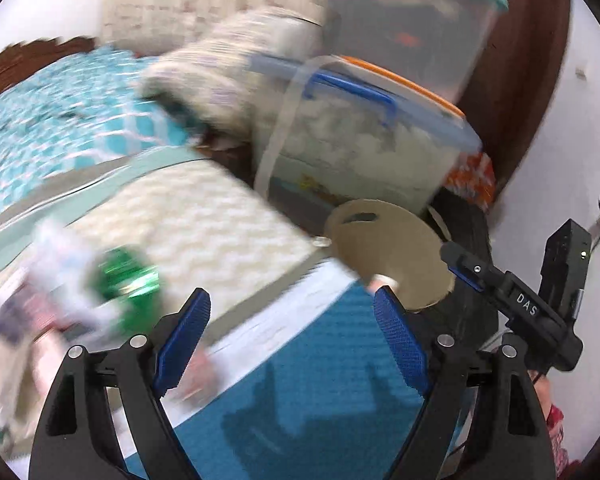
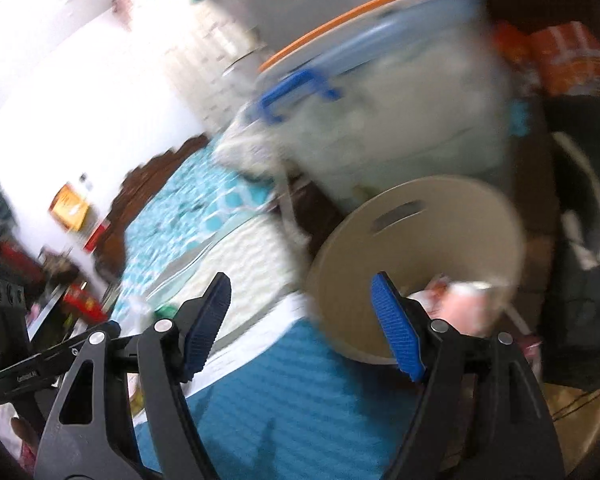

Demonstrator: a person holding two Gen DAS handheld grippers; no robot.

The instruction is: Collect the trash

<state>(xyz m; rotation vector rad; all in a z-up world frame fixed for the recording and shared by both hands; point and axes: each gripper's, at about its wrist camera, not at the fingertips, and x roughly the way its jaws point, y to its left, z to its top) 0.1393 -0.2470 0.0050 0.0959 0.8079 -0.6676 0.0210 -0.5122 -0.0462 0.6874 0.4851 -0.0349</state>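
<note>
Bright daylight, heavy motion blur, fisheye warping

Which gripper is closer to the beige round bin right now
Right. The right gripper hangs open at the beige bin, its rim beside one finger. The left gripper, also open, is back over the blue mat, the bin ahead to its right.

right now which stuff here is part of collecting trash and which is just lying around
Part of the job:
- beige bin with wrappers inside
- green and white wrapper on the bed
- left gripper and right gripper, both open and empty

Just lying about:
- clear storage box with blue handle
- teal patterned blanket
- orange packet
</note>
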